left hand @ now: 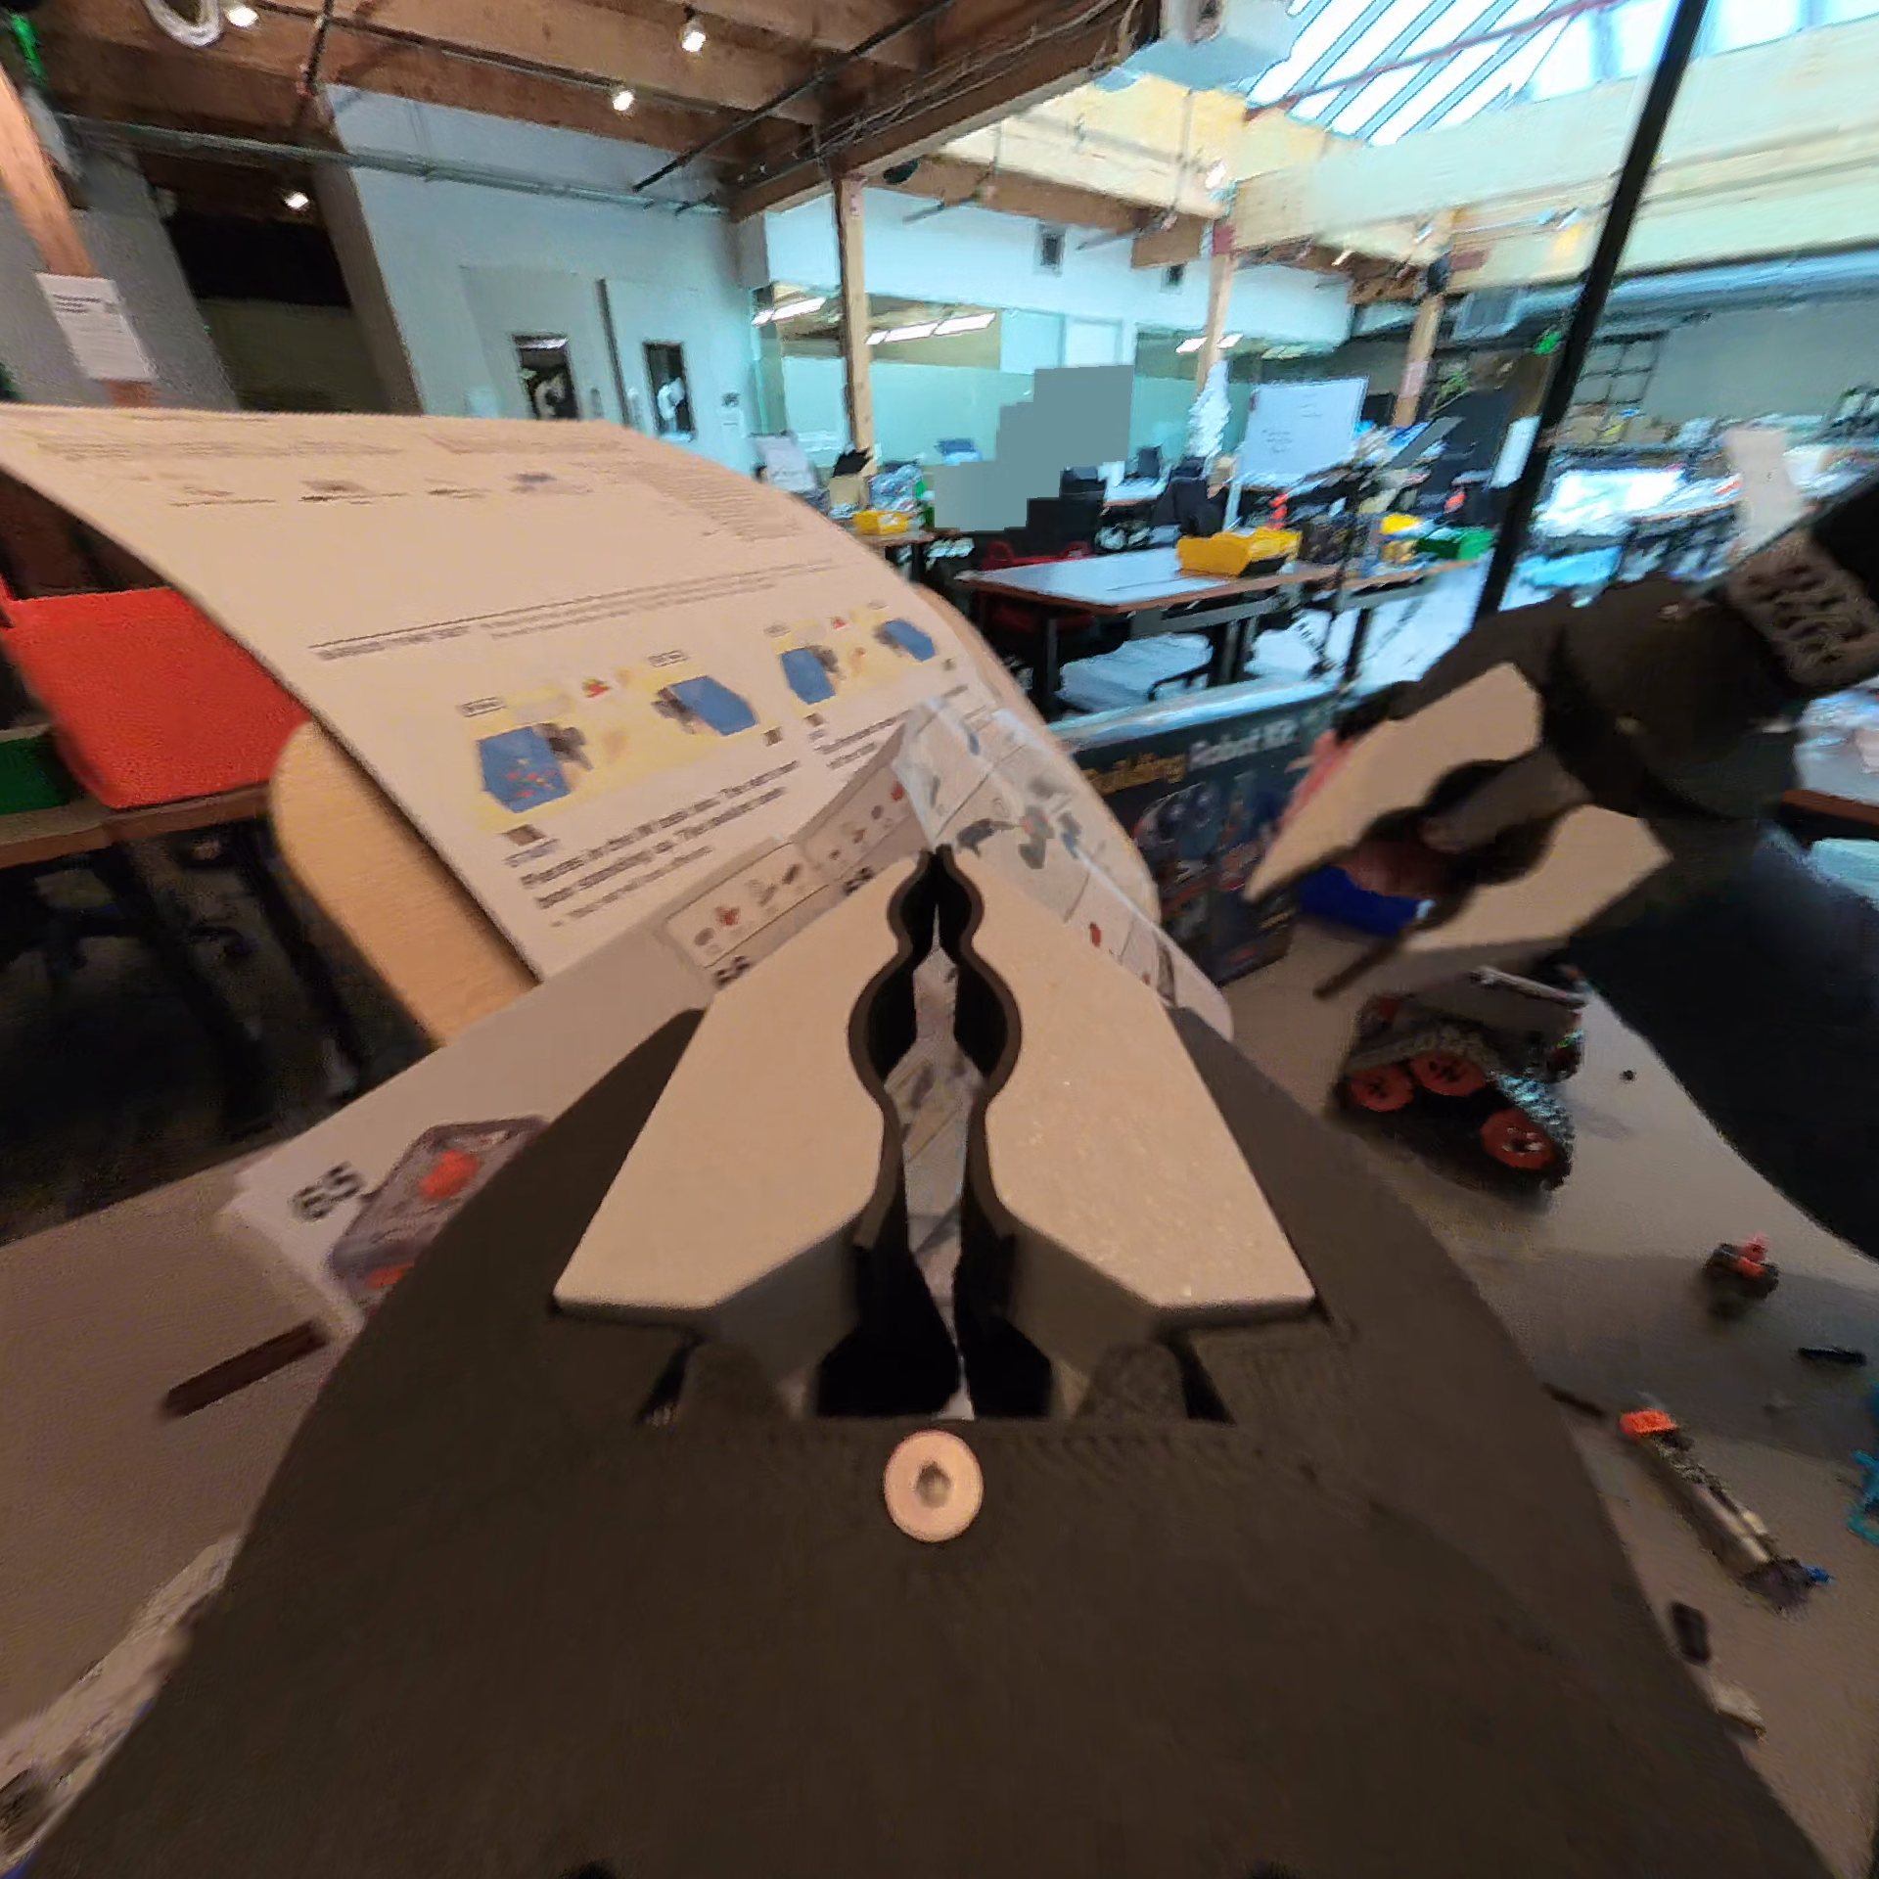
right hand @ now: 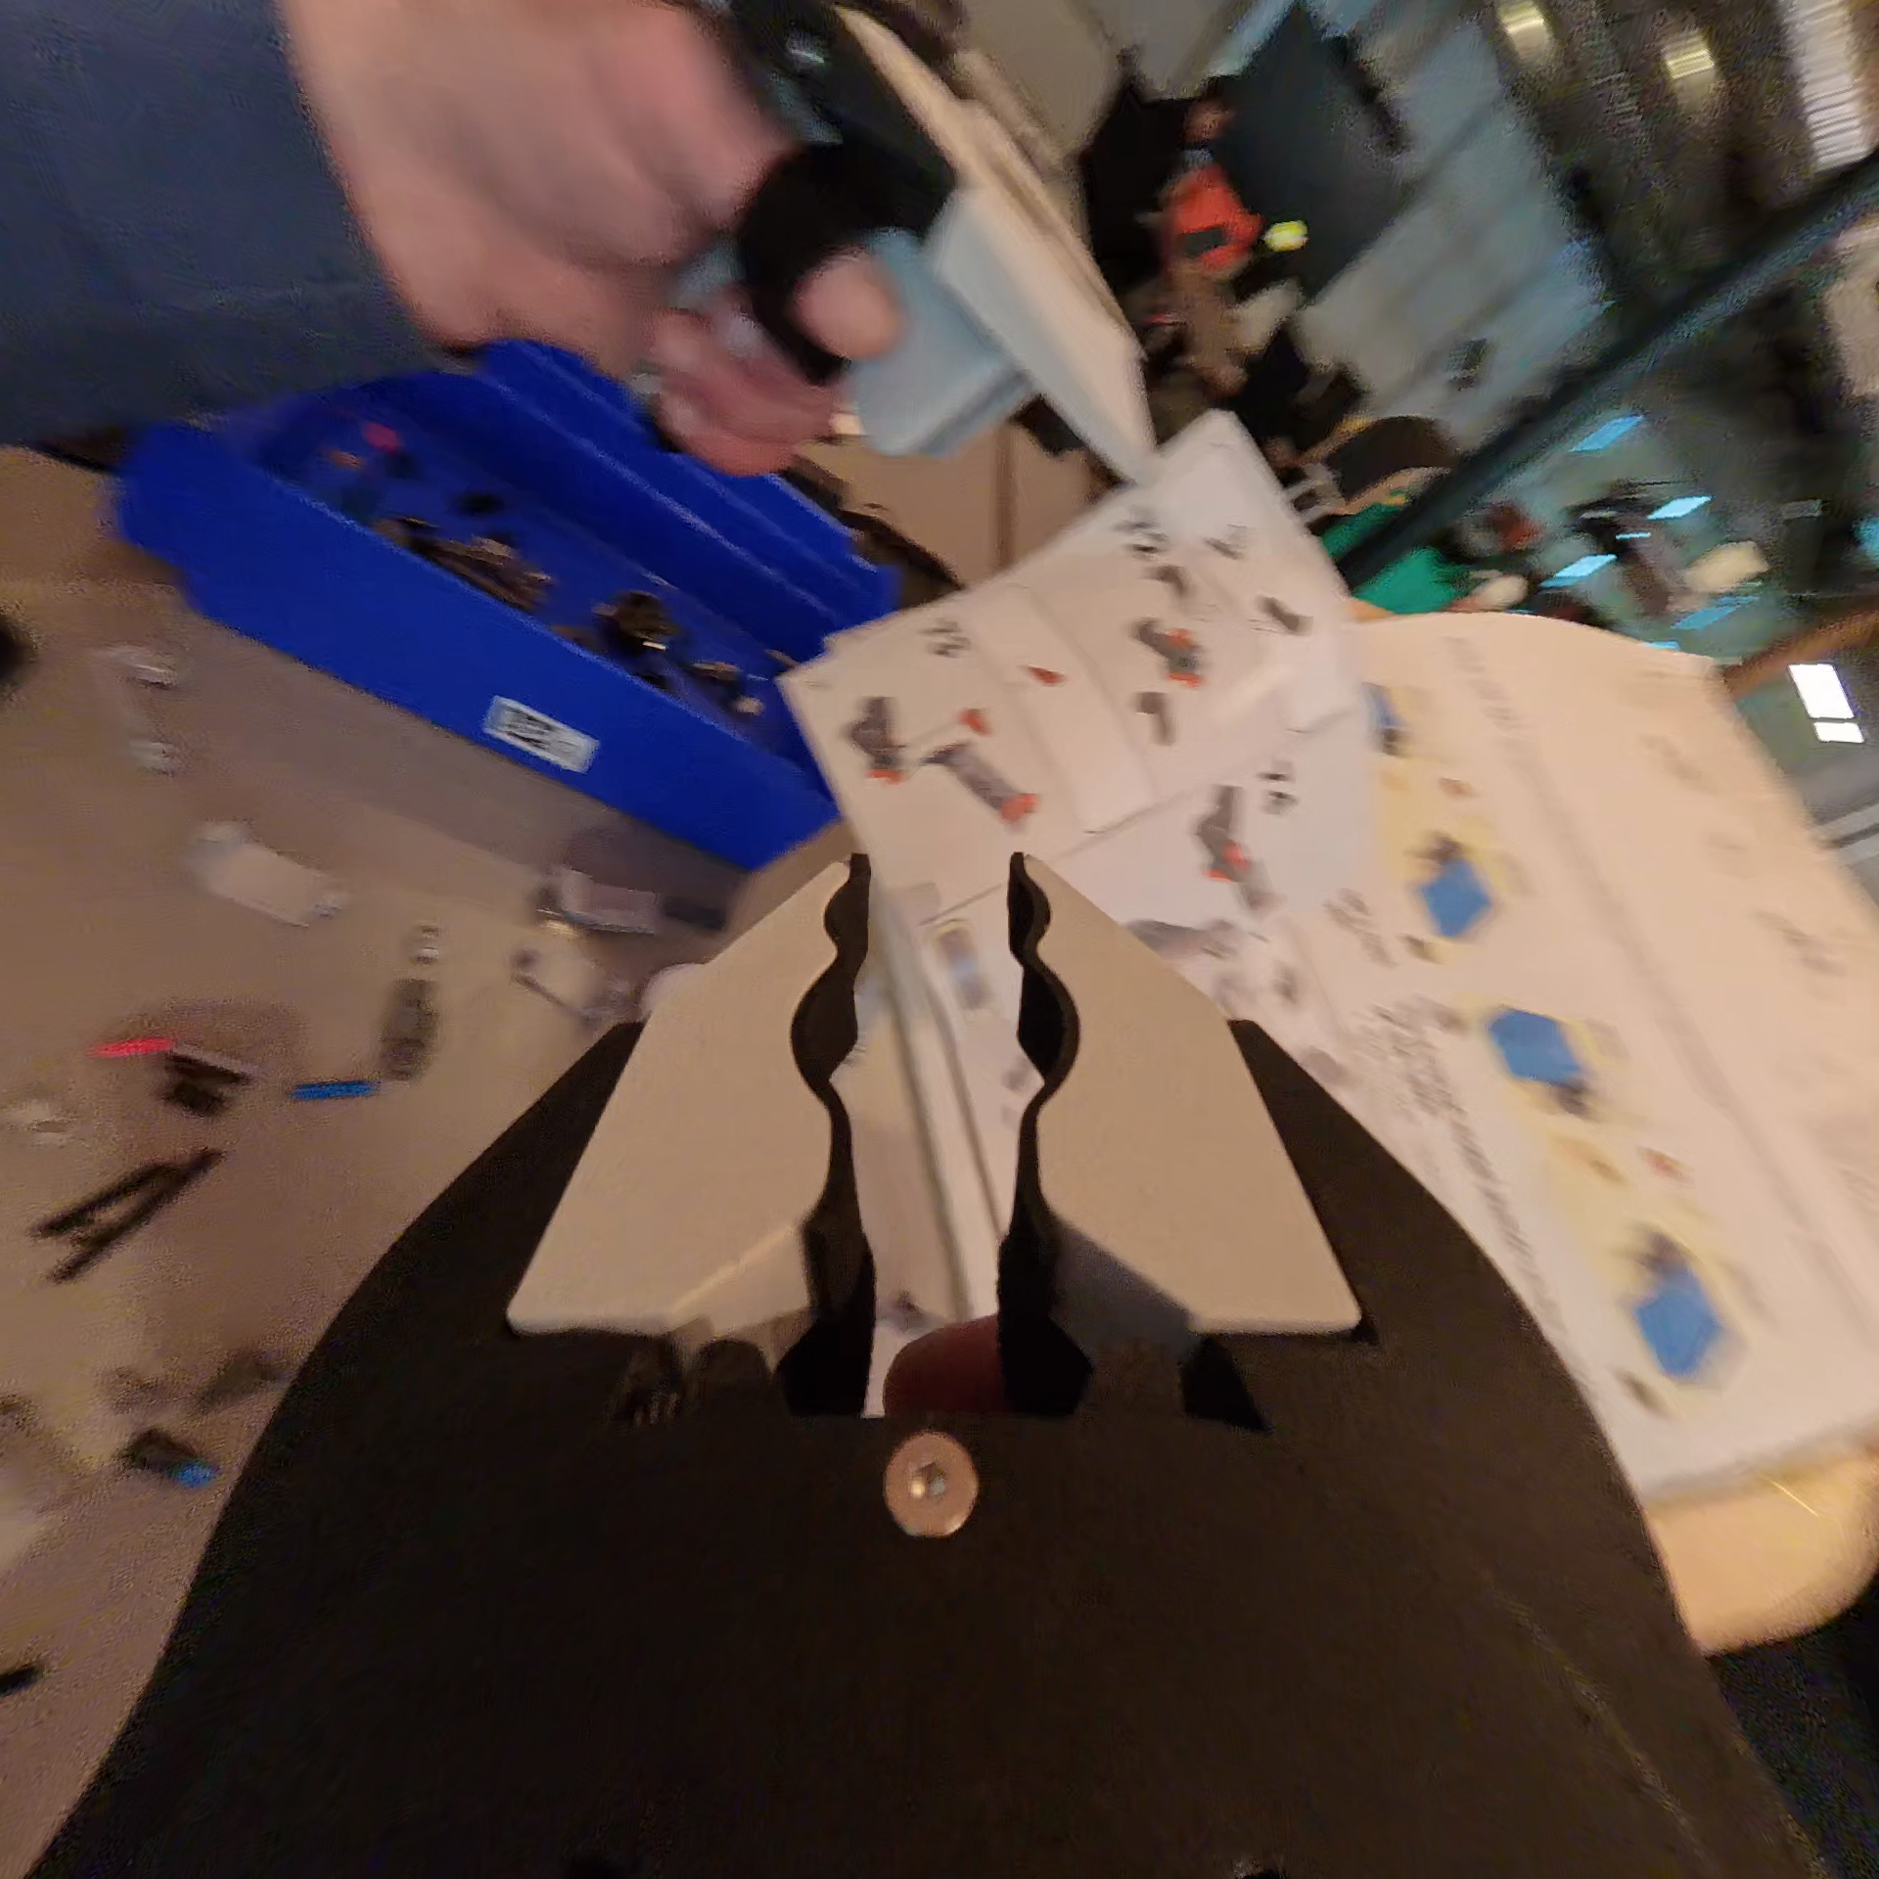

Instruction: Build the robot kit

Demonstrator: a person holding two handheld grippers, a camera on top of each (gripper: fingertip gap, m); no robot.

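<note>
Left gripper (left hand: 935, 864): its jaws are pinched tight on a thin page of the instruction booklet (left hand: 1027, 803) and hold it up.
Right gripper (right hand: 935, 874): its jaws have a narrow gap, and a booklet page edge sits between them; I cannot tell if they grip it.
Big sheet (left hand: 458, 610): it curves up behind the booklet, with pictures on it.
Blue bin (right hand: 427, 610): on the table, with small parts inside.
Toy tracked car (left hand: 1464, 1078): on the table (left hand: 1423, 1271), to the right of the booklet.
Hand (right hand: 569, 203): it holds the left gripper's handle.

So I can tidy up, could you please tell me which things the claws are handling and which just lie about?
Handled: booklet, pinched by the left claw; right claw open near it.
Lying about: blue tray, toy vehicle, large sheet, loose parts.
</note>
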